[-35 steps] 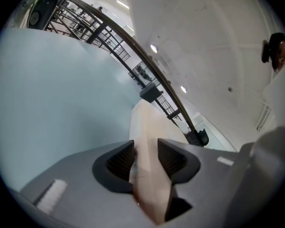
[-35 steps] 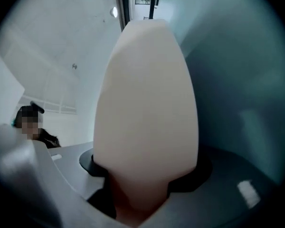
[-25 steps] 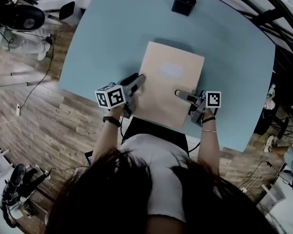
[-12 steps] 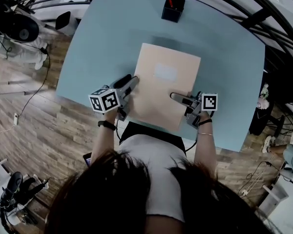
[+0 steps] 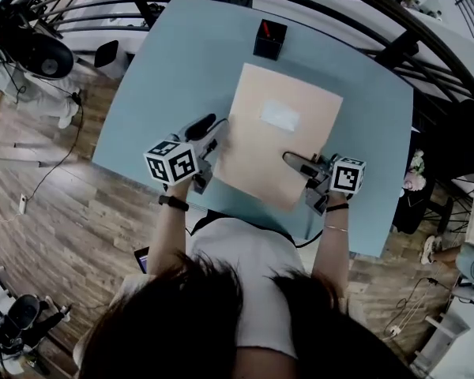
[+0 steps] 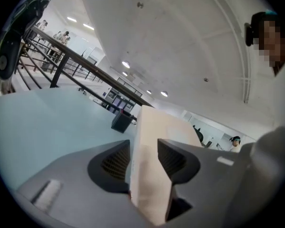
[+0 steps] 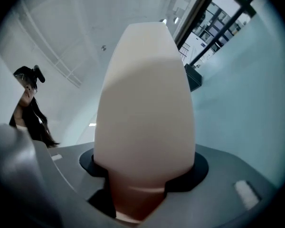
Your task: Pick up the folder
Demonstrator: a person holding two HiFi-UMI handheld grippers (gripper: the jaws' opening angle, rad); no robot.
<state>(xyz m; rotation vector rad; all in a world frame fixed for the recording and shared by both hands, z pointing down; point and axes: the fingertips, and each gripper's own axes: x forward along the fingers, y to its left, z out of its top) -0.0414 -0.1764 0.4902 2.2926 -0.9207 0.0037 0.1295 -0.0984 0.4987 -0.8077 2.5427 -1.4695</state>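
A large indoor research or recording lab, shown from overhead and from low angles. A pale blue worktop (image 5: pixel 182 61) stands on a wood-plank floor (image 5: pixel 87 212) with loose cables (image 5: pixel 63 144) trailing across it and dark equipment (image 5: pixel 31 50) at the edge. Black metal railings (image 5: pixel 379 30) run past the far side. A high, curved white ceiling (image 6: pixel 180 37) carries bright lights (image 6: pixel 126 64). Dark-framed glazed partitions (image 7: pixel 213 27) line the background, where another person (image 6: pixel 235 140) stands. The left gripper (image 5: pixel 212 133) and right gripper (image 5: pixel 294 163) each bear a cube of square black-and-white markers.
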